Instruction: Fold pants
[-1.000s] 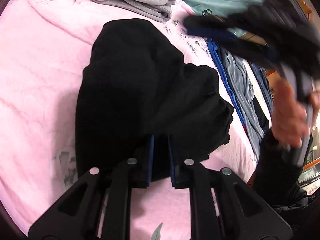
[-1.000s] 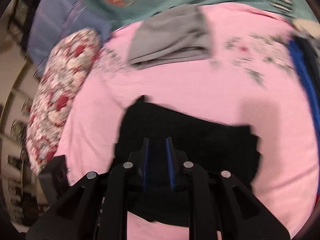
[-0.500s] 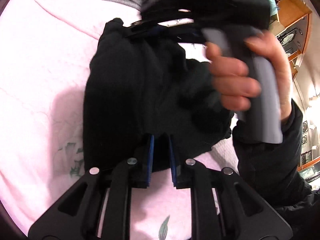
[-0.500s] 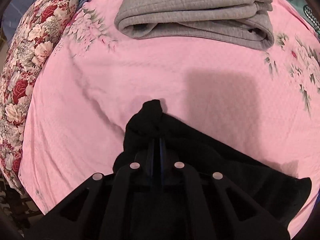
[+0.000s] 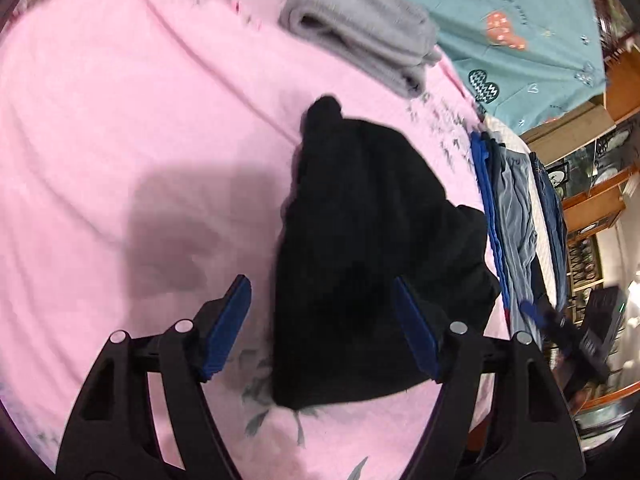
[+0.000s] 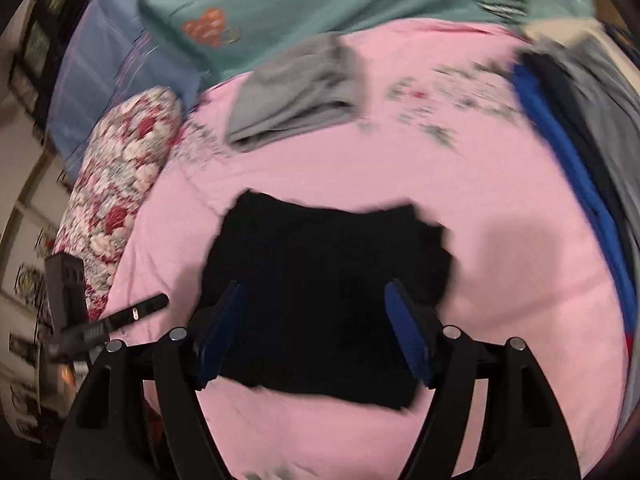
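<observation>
The black pants [image 5: 372, 248] lie folded into a compact bundle on the pink bedsheet [image 5: 120, 128]. They also show in the right wrist view [image 6: 324, 288]. My left gripper [image 5: 322, 328] is open and empty, raised above the near end of the bundle. My right gripper [image 6: 314, 330] is open and empty too, hovering over the bundle's near side. The right gripper [image 5: 560, 332] shows blurred at the right edge of the left wrist view. The left gripper [image 6: 100, 320] shows at the left edge of the right wrist view.
A folded grey garment [image 5: 360, 44] lies farther back on the sheet [image 6: 500, 200]. A teal quilt [image 5: 520, 20] lies behind it. Blue and grey clothes [image 5: 516, 216] hang along the bed's right edge. A floral pillow [image 6: 124, 184] lies at the left.
Both grippers have let go of the pants, opened wide and pulled back above them. The pants now lie folded on the sheet.
</observation>
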`<state>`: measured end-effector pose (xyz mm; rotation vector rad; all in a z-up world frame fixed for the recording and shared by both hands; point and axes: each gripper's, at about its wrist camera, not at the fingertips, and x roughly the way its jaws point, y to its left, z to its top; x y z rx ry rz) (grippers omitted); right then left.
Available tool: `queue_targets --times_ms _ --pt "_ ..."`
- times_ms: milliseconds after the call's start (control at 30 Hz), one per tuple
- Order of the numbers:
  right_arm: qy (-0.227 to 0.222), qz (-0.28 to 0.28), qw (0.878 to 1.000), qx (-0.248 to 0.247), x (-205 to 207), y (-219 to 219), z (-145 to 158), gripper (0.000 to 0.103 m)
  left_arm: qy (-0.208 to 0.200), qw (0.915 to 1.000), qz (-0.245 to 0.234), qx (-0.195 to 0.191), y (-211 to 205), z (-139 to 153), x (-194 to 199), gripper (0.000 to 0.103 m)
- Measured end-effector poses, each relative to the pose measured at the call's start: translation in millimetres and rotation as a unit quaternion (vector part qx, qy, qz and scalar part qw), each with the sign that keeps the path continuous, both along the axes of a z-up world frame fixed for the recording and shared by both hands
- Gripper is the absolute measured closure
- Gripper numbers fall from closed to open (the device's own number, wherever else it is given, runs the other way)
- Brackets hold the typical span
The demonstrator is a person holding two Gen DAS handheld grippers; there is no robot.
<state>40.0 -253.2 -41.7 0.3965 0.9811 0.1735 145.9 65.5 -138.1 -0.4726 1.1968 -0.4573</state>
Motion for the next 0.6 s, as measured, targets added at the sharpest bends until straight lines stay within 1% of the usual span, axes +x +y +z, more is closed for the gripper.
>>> queue_targets --times_ms 67,100,133,167,200,267,300,367,467,533,600 --pt "0.011 -0.040 0.999 0.013 -26.1 -31.6 -12.9 0.030 0.027 0.9994 -0.010 -0.019 -8.9 -13.6 11.2 0.028" --pt "0.017 -0.059 0.998 0.019 -37.6 -43.6 -18.9 0.030 0.024 0.9994 -0.010 -0.022 -12.7 -14.0 15.7 0.028" --pt "0.023 -0.077 0.996 0.028 -48.9 -57.5 -23.6 0.030 0.030 0.9988 -0.022 -0.030 -20.3 -14.3 23.8 0.027" --pt "0.028 -0.097 0.994 0.040 -60.3 -71.5 -28.6 0.030 0.035 0.9984 -0.029 -0.035 -22.4 -16.3 29.0 0.024" --pt "0.031 -0.109 0.992 0.051 -67.8 -81.0 -31.8 0.030 0.041 0.9976 -0.037 -0.041 -28.8 -16.5 37.1 0.024" --pt "0.035 -0.130 0.988 0.070 -77.1 -95.7 -35.4 0.030 0.051 0.9968 -0.048 -0.038 -39.8 -17.4 50.2 0.024" --pt "0.034 -0.134 0.987 0.078 -78.5 -98.6 -35.5 0.030 0.050 0.9967 -0.052 -0.036 -44.4 -17.0 57.0 0.023" --pt "0.031 -0.125 0.987 0.100 -73.6 -96.4 -34.6 0.030 0.044 0.9965 -0.058 -0.040 -46.7 -16.2 63.0 0.022" --pt "0.035 -0.095 0.986 0.133 -62.3 -83.8 -36.6 0.029 0.031 0.9957 -0.063 -0.061 -44.9 -17.6 63.6 0.018" --pt "0.045 -0.077 0.986 0.140 -51.4 -73.8 -39.9 0.029 0.019 0.9951 -0.065 -0.071 -42.5 -19.0 59.6 0.018" --pt "0.056 -0.065 0.987 0.137 -37.9 -65.1 -43.7 0.029 0.016 0.9946 -0.065 -0.080 -40.0 -19.7 59.9 0.018"
